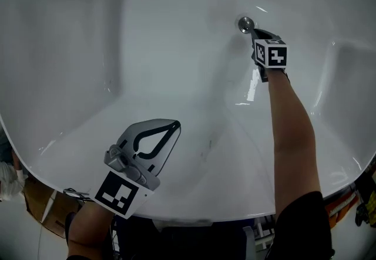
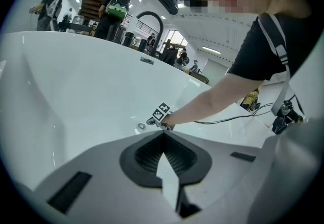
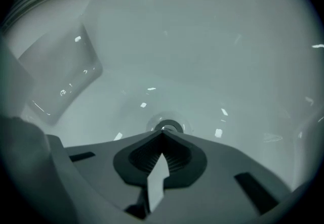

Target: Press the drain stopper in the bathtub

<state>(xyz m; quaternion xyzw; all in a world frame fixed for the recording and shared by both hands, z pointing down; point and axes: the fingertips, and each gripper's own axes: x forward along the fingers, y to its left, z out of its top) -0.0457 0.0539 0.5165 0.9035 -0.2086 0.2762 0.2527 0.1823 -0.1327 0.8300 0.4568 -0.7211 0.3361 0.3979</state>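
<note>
A round chrome drain stopper [image 1: 245,23] sits in the floor of the white bathtub [image 1: 147,47]. My right gripper [image 1: 255,32] is shut with nothing in it, its tips right beside the stopper. In the right gripper view the stopper [image 3: 166,127] lies just beyond the closed tips [image 3: 163,132]. My left gripper [image 1: 174,125] is shut and empty, held over the tub's near wall, far from the stopper. In the left gripper view its closed tips [image 2: 163,133] point toward the small distant stopper [image 2: 142,126] and the right gripper's marker cube [image 2: 160,113].
A black curved faucet [image 2: 150,21] rises behind the tub's far rim. A moulded recess [image 3: 63,79] dents the tub wall left of the drain. A black cable [image 2: 243,117] runs over the tub's rim. People and shelving stand in the background.
</note>
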